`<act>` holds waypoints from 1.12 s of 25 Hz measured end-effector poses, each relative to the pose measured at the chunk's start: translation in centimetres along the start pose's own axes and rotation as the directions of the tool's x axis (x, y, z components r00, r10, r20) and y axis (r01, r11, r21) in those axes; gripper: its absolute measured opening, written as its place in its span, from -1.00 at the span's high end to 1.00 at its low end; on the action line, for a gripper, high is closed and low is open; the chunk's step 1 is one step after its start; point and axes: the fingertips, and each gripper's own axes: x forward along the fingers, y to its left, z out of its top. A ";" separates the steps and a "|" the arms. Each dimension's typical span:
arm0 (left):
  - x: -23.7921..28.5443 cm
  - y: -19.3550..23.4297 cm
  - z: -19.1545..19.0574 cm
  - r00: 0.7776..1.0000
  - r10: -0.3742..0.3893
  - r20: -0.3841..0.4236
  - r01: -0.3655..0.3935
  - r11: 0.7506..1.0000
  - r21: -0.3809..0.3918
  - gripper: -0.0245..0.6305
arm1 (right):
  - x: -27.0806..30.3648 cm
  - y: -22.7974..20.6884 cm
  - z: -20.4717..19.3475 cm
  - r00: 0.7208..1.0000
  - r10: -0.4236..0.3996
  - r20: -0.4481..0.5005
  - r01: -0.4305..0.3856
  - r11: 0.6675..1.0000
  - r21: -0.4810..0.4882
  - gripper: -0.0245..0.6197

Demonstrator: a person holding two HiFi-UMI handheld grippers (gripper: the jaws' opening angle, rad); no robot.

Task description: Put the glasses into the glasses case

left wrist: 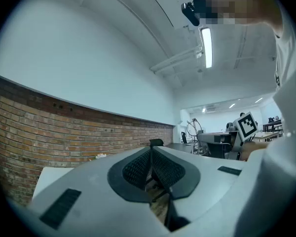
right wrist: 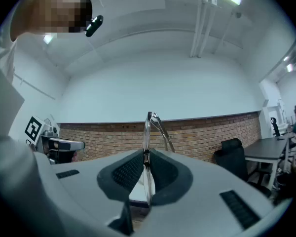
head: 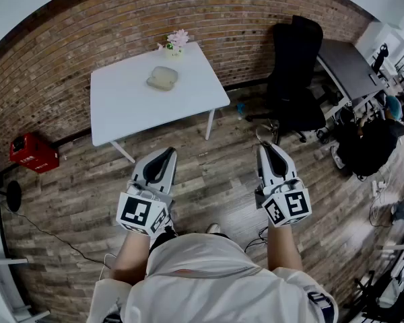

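The beige glasses case (head: 163, 78) lies shut near the far edge of the white table (head: 121, 106), well ahead of both grippers. A pair of thin-framed glasses (right wrist: 148, 127) stands on edge between the pads of my right gripper (right wrist: 146, 154), which is shut on them. In the head view the right gripper (head: 266, 147) is held level over the wooden floor, short of the table's right corner. My left gripper (head: 168, 152) is level beside it, near the table's front edge. Its jaws (left wrist: 151, 152) are shut with nothing between them.
A small pot of pale flowers (head: 175, 44) stands behind the case. A black office chair (head: 293, 66) and a grey desk (head: 350, 66) are to the right, where a person (head: 370, 143) sits. A red box (head: 32, 152) is on the floor at left, by the brick wall.
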 end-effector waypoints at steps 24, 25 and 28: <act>-5.9 13.3 -1.7 1.000 -0.003 -0.003 0.003 0.997 -0.073 0.85 | 8.7 11.3 -0.9 1.000 -0.003 -0.024 0.003 1.000 -0.017 0.65; -6.2 14.2 -2.0 1.000 -0.003 -0.004 0.003 0.997 -0.079 0.85 | 9.3 11.9 -1.1 1.000 -0.003 -0.022 0.002 1.000 -0.017 0.65; -6.5 16.4 -2.7 1.000 -0.009 -0.016 0.007 0.995 -0.097 0.85 | 11.5 13.3 -1.7 0.999 -0.004 -0.034 0.004 1.000 -0.007 0.65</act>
